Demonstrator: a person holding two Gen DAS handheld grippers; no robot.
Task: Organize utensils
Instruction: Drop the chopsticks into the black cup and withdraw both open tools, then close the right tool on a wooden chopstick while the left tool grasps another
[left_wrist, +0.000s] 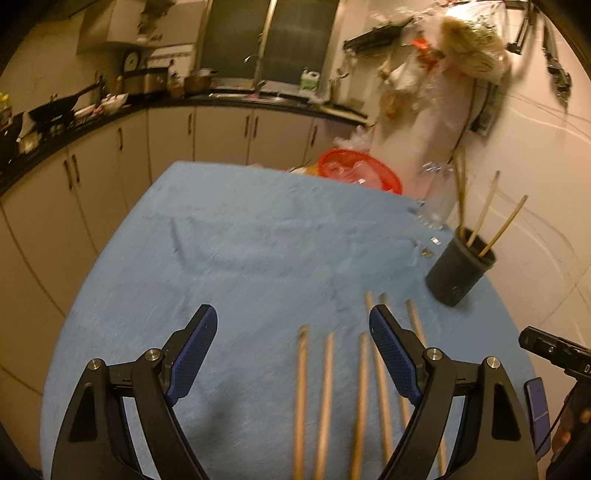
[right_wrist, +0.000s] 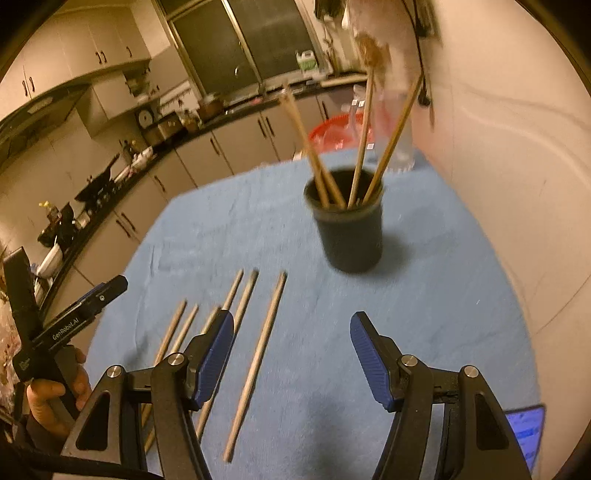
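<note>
Blue cloth (right_wrist: 424, 295) carries six loose chopsticks (right_wrist: 258, 354) just short of our dark holder cup (right_wrist: 351, 229), where four already stand. Both our left gripper (left_wrist: 293, 347) and right gripper (right_wrist: 291, 347) hang spread and empty. A careless nudge could tip the top-heavy cup.

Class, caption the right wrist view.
Open right gripper above loose chopsticks near a dark cup holding more.

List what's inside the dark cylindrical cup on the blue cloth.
The dark cylindrical cup holds wooden chopsticks standing at angles, about four, leaning on the rim. Their lower ends and the cup bottom are hidden by the wall. Both grippers hang open and empty.
</note>
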